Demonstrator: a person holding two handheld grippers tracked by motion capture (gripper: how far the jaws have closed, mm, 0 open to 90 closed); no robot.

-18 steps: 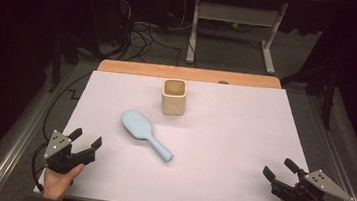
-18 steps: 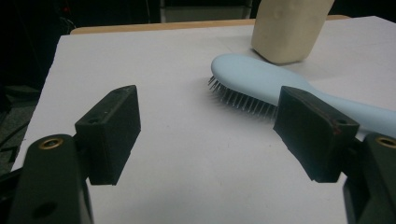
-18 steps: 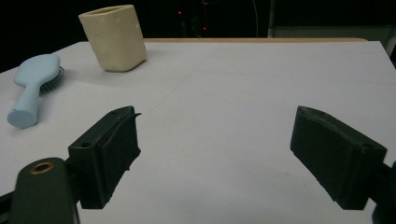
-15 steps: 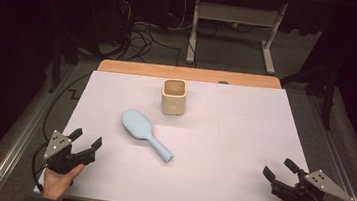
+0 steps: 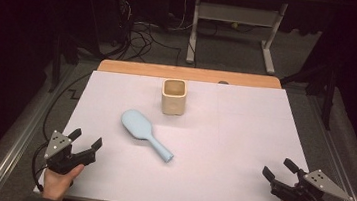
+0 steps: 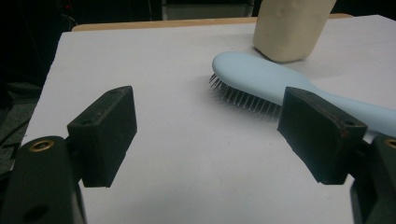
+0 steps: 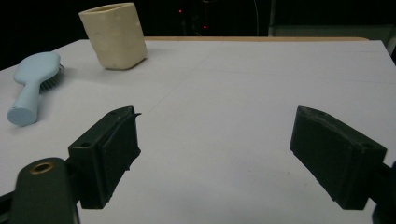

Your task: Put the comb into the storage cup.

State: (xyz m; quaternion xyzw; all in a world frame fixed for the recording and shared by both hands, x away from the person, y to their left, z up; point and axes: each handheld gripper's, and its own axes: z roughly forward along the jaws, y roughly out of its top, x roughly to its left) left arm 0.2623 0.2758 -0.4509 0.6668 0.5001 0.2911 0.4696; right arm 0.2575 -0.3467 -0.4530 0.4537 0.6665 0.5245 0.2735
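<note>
Ready to start: both grippers wide open, holding nothing.
Left gripper [image 5: 84,143] should close across the hairbrush [image 5: 145,133] handle just ahead; right gripper [image 5: 279,172] waits well apart.

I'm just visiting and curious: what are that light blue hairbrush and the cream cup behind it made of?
The hairbrush looks like smooth moulded plastic: even pale blue, soft sheen, with thin, dark-looking bristles underneath, possibly metal or plastic. The cup seems matte ceramic or stoneware, perhaps silicone: dull cream surface, thick rounded walls, slightly uneven sides. Neither can be settled by looks alone.
</note>
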